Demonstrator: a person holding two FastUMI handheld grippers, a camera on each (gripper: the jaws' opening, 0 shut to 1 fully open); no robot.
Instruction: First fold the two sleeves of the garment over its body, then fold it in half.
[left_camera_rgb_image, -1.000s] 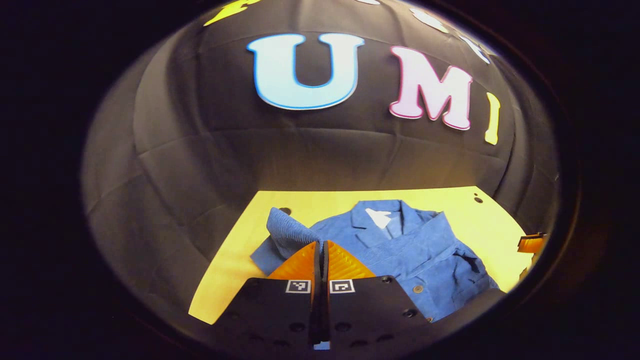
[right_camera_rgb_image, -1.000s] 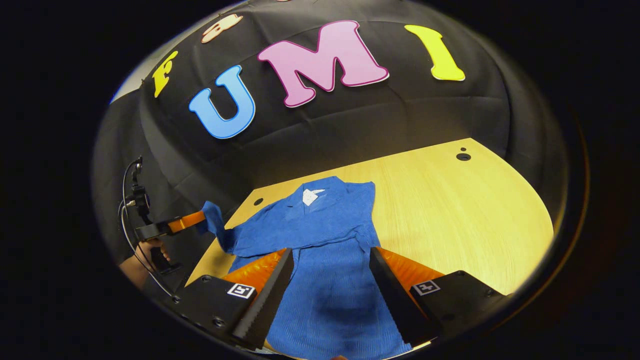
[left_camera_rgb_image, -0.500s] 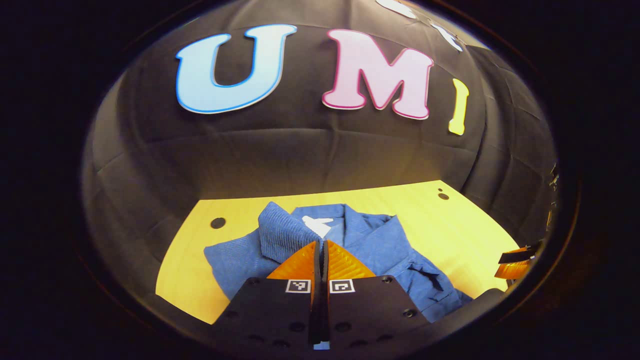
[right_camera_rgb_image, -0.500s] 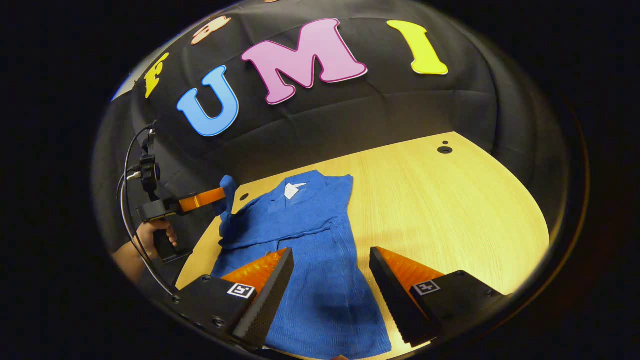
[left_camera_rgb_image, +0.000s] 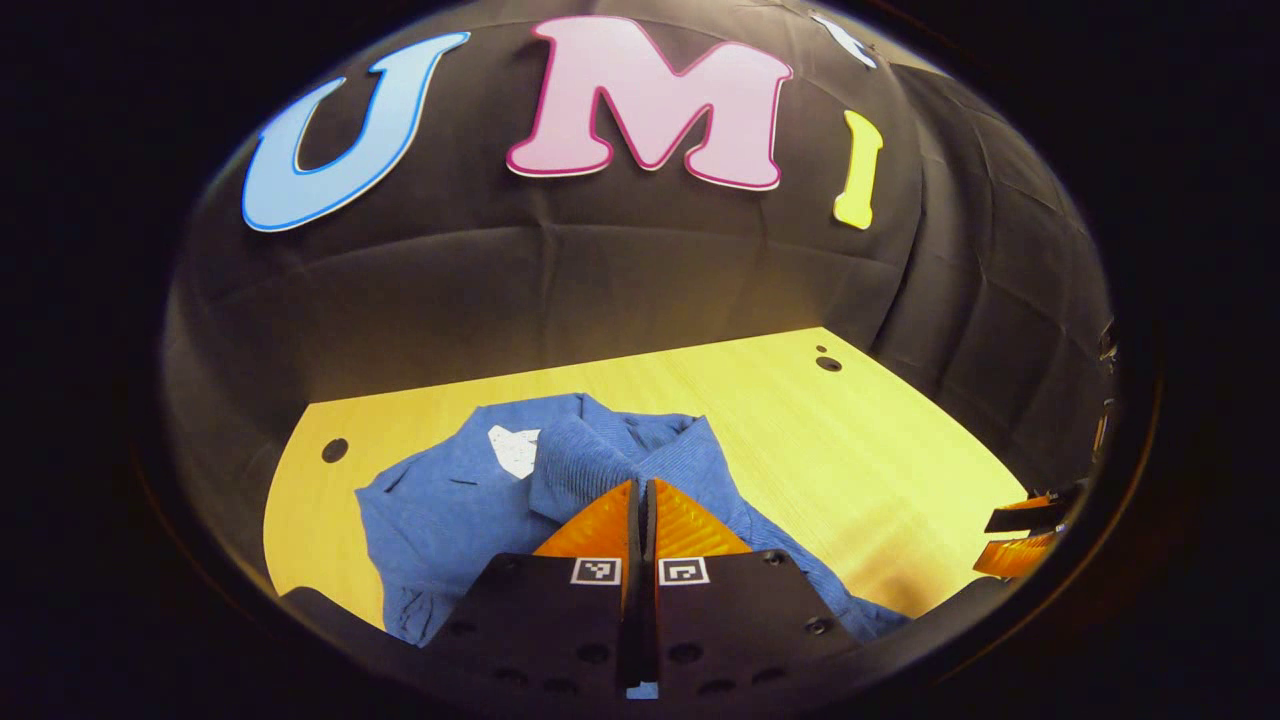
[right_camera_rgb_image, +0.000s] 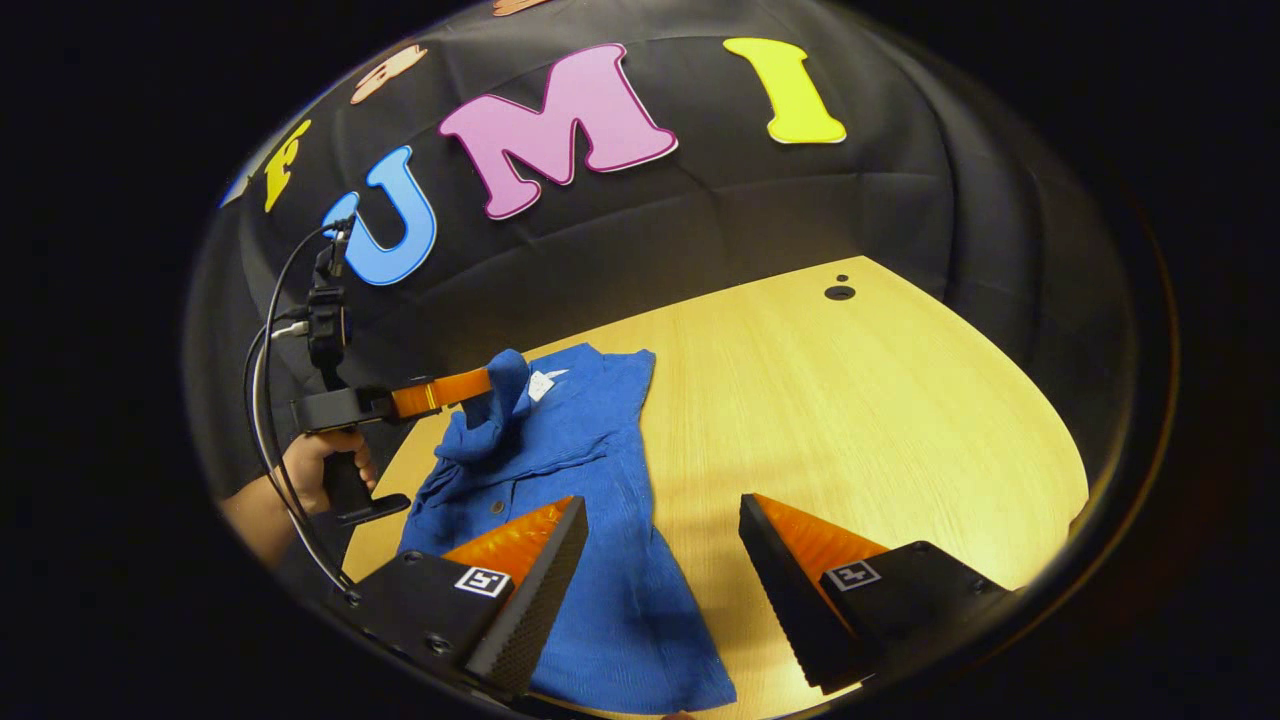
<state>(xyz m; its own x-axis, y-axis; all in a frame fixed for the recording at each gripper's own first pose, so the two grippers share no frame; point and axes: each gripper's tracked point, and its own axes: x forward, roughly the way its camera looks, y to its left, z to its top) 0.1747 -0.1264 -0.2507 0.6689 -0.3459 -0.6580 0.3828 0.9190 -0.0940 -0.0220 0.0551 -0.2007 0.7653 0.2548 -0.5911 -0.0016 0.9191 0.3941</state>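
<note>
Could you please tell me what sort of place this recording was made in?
It looks like a staged recording booth, not a home: a black cloth wall backs a bare wooden table, where a blue jacket is folded with handheld grippers, such as the left gripper.

A pale wooden desk (right_camera_rgb_image: 880, 400) with a fine straight grain takes up the lower part of both views. Its far edge meets the black cloth wall (right_camera_rgb_image: 800, 220), which hangs in soft creases and folds around the desk on the sides too. Small round dark holes (right_camera_rgb_image: 839, 292) sit near the desk's far corners (left_camera_rgb_image: 335, 450). Warm light falls on the desk top, while the cloth above stays dim.
</note>
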